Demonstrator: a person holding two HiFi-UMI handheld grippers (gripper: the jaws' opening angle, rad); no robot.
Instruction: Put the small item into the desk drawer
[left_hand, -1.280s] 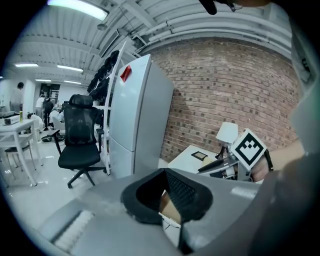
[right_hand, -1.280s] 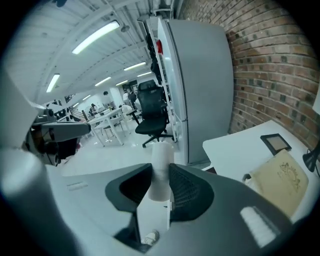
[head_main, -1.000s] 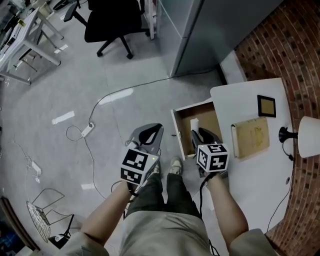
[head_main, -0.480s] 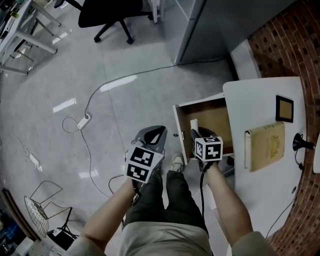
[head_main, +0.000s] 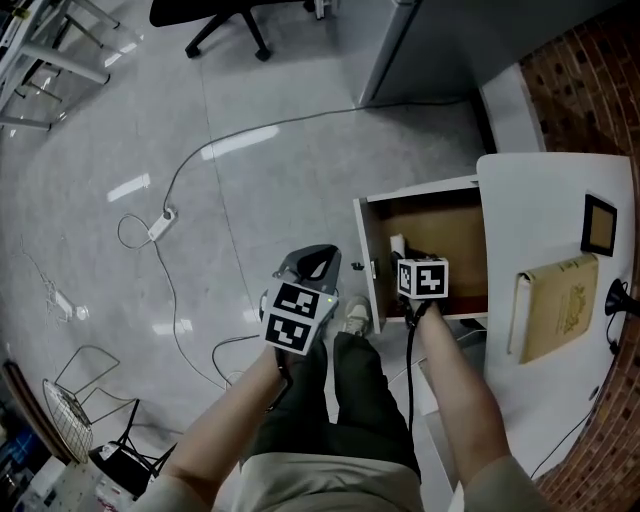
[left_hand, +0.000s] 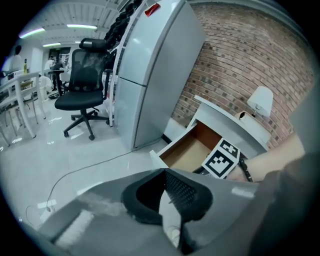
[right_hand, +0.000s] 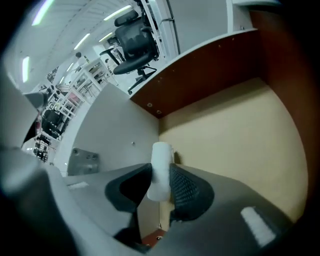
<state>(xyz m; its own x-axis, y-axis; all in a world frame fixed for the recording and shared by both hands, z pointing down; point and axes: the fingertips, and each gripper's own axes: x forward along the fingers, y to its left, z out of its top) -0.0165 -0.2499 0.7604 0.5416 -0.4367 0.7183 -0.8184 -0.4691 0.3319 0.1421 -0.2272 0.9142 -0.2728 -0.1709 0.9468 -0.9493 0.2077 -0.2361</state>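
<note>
The desk drawer (head_main: 366, 262) stands pulled out from the white desk (head_main: 560, 190), its tan bottom (right_hand: 235, 125) bare. My right gripper (head_main: 402, 248) reaches into its near left corner, shut on a small white cylinder (right_hand: 161, 170), which shows as a white tip (head_main: 397, 243) in the head view. The cylinder stands upright between the black pads, close to the drawer's front panel (right_hand: 112, 135). My left gripper (head_main: 312, 264) hangs over the floor left of the drawer, jaws together and empty (left_hand: 166, 200). From there I see the open drawer (left_hand: 187, 149).
On the desk lie a tan book (head_main: 555, 305), a small picture frame (head_main: 598, 225) and a lamp base (head_main: 622, 300). A cable (head_main: 220, 150) and power strip (head_main: 160, 225) cross the floor. A grey cabinet (head_main: 450, 40), an office chair (left_hand: 82, 97) and a wire basket (head_main: 65, 420) stand around.
My right gripper has gone forward and down into the drawer with the white cylinder. The left gripper has kept its place beside the drawer.
</note>
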